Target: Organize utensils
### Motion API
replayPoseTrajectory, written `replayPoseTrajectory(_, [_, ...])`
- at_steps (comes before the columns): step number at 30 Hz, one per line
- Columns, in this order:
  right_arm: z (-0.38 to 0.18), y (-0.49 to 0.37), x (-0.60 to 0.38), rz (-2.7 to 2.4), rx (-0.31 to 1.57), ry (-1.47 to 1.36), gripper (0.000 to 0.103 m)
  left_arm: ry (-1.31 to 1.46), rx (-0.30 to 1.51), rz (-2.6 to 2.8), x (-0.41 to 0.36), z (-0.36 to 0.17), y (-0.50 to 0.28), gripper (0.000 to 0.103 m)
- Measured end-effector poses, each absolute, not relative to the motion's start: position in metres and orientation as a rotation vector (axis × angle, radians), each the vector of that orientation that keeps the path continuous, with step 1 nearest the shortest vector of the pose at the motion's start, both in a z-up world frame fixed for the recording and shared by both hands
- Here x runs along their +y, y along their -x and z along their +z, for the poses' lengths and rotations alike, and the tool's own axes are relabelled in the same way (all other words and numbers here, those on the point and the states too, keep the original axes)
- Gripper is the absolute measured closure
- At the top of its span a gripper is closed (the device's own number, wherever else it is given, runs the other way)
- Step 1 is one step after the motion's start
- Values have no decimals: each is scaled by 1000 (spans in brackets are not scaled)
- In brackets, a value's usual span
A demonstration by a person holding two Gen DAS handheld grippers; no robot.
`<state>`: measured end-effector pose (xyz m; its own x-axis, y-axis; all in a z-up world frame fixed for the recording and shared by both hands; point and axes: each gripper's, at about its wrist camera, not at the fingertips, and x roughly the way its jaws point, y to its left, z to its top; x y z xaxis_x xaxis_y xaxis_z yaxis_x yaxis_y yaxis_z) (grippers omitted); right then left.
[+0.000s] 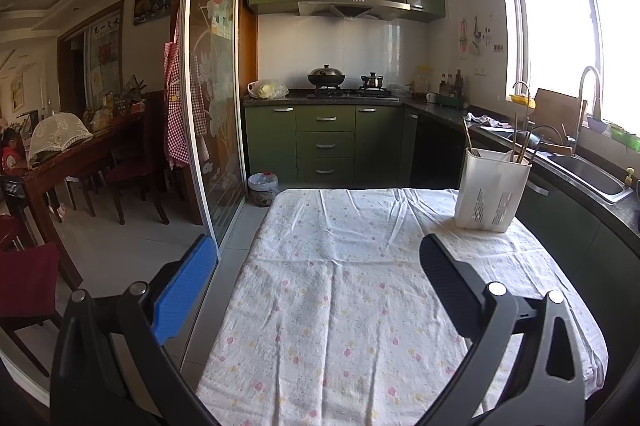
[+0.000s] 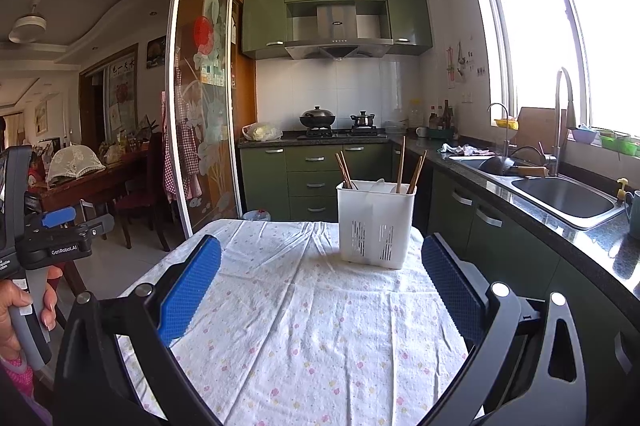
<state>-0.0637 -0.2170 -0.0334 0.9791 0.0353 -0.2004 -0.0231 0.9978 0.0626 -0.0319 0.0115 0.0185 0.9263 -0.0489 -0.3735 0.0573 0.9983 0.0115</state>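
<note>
A white slotted utensil holder [image 1: 490, 191] [image 2: 375, 224] stands upright at the far right end of a table covered with a floral cloth [image 1: 340, 306] [image 2: 304, 326]. Several wooden chopsticks [image 2: 400, 165] and a white utensil stick up out of it. My left gripper [image 1: 318, 254] is open and empty above the near part of the table, the holder ahead to its right. My right gripper [image 2: 320, 254] is open and empty, the holder just ahead between its fingers' line. The left gripper's body [image 2: 36, 238] shows at the left edge of the right wrist view, held by a hand.
A dark counter with a steel sink [image 2: 568, 197] and tall faucet [image 2: 560, 121] runs along the right. Green cabinets [image 1: 324, 145] and a stove with pots [image 1: 326, 77] stand at the back. A glass sliding door [image 1: 212, 85] and dining table with chairs [image 1: 80, 161] are at left.
</note>
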Motion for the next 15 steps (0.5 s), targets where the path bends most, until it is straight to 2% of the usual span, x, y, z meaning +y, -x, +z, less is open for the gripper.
replayPoseTrajectory(15, [-33, 66, -217, 30, 200, -63, 4, -29, 383, -62, 7, 19, 30, 6])
